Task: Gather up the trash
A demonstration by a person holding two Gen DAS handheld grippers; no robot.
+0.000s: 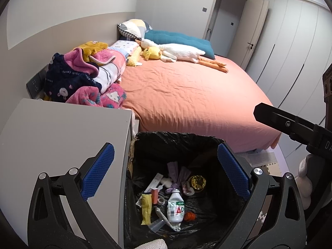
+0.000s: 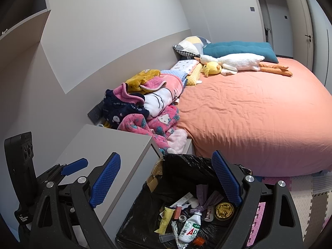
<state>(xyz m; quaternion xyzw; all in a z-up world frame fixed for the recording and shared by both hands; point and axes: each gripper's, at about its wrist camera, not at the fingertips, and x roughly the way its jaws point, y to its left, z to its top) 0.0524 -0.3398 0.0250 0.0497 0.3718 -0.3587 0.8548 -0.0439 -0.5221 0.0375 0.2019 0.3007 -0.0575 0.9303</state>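
Biggest thing here is the bed (image 1: 197,95) with its salmon sheet, filling everything from about 12 to 3 o'clock in both views, with a heap of pink and navy blankets (image 2: 145,112) piled at its near-left corner. A grey nightstand (image 1: 62,137) sits at 9 o'clock, touching the bin. The trash bin (image 1: 143,145), lined with a black bag, is down at 6 o'clock, right under both claws. Left claw (image 1: 166,170) is spread wide with nothing between its blue pads, hanging over the bin; right claw (image 2: 166,182) same deal, wide apart and empty. Inside the bin: a white plastic bottle (image 1: 175,207) lying on its side, long axis running roughly 12 to 6, cap end toward 12. Left of it a yellow wrapper (image 1: 146,209), also lengthwise 12 to 6. A gold foil cup (image 1: 198,182) sits at about 1 o'clock from the bottle, and a tiny orange cap (image 1: 189,215) just beside the bottle's base.
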